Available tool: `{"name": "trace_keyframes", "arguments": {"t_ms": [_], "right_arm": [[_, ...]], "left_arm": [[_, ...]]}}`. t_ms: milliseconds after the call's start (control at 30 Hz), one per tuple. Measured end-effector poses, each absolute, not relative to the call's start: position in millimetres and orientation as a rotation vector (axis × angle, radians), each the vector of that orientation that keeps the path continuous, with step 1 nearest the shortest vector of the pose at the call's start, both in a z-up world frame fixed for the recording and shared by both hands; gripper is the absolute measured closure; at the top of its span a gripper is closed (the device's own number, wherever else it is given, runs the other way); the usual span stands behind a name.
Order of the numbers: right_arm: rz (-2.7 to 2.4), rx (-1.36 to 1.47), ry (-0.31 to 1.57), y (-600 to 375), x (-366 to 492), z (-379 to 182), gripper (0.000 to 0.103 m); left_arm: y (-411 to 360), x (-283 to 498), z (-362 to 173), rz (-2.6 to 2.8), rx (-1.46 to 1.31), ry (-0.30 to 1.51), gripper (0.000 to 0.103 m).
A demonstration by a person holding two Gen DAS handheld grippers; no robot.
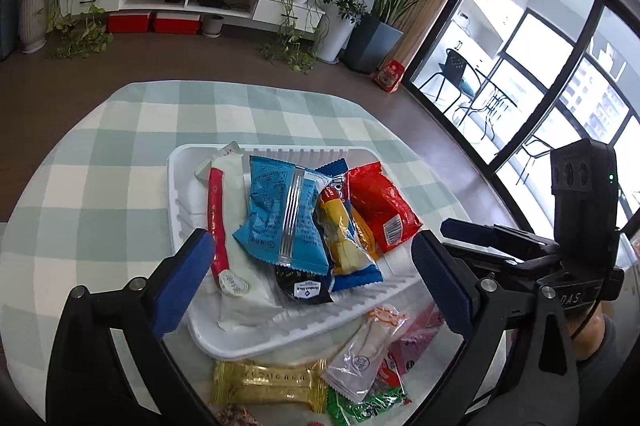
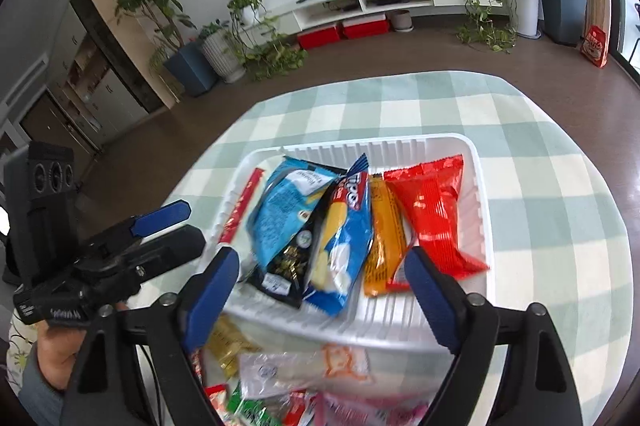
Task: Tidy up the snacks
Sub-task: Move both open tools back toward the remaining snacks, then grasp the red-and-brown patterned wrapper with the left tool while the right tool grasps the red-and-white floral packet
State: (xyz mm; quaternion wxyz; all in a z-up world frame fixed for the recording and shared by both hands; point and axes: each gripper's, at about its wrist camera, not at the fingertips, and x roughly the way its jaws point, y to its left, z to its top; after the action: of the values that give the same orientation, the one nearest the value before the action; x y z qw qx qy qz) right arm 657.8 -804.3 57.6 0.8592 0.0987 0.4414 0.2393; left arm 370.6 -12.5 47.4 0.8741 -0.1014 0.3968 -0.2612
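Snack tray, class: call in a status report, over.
Left gripper and right gripper open, empty, above the white tray. Several snacks in. Gold packet and clear packet outside. Nothing blocking.

White tray (image 1: 280, 342); red packet (image 1: 380, 210) (shiny); green-white checked tablecloth (image 1: 120, 154).

A white ribbed tray (image 1: 280, 338) sits on the checked bench, filled with snacks: a light-blue packet (image 1: 284, 214) lies seam-up across the middle, a red packet (image 1: 380, 210) rests toward its right edge, an orange wrapper (image 2: 382, 246) beside that, and a blue packet (image 2: 344, 246) with a yellow bar overlaps a black packet (image 1: 300, 286). A thin red stick (image 1: 216, 222) lies along the left edge. Loose by the near bench edge lie a gold bar (image 1: 268, 382) and a clear sachet (image 1: 360, 358).
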Motion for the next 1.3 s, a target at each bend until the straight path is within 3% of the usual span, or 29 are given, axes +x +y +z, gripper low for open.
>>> {"name": "trace_keyframes", "arguments": {"t_ms": [267,600,733,1133,1300], "right_arm": [[0.515,0.287,0.914,-833,576,48,0.007],[0.462,0.355,0.893,-852,489,13,0.007],[0.495,0.277,0.873,-834,477,14,0.007],[0.700,-0.029,0.875,-737,473,0,0.008],[0.731,-0.185,0.925,-701,489,-14,0.019]], "left_arm": [[26,295,45,-0.496,-0.235,0.802,0.000],[60,205,-1,-0.385,-0.315,0.854,0.000],[58,192,-20,-0.341,-0.305,0.892,0.000],[64,180,-9,-0.266,-0.198,0.881,0.000],[77,178,-4,-0.234,-0.188,0.871,0.000]]}}
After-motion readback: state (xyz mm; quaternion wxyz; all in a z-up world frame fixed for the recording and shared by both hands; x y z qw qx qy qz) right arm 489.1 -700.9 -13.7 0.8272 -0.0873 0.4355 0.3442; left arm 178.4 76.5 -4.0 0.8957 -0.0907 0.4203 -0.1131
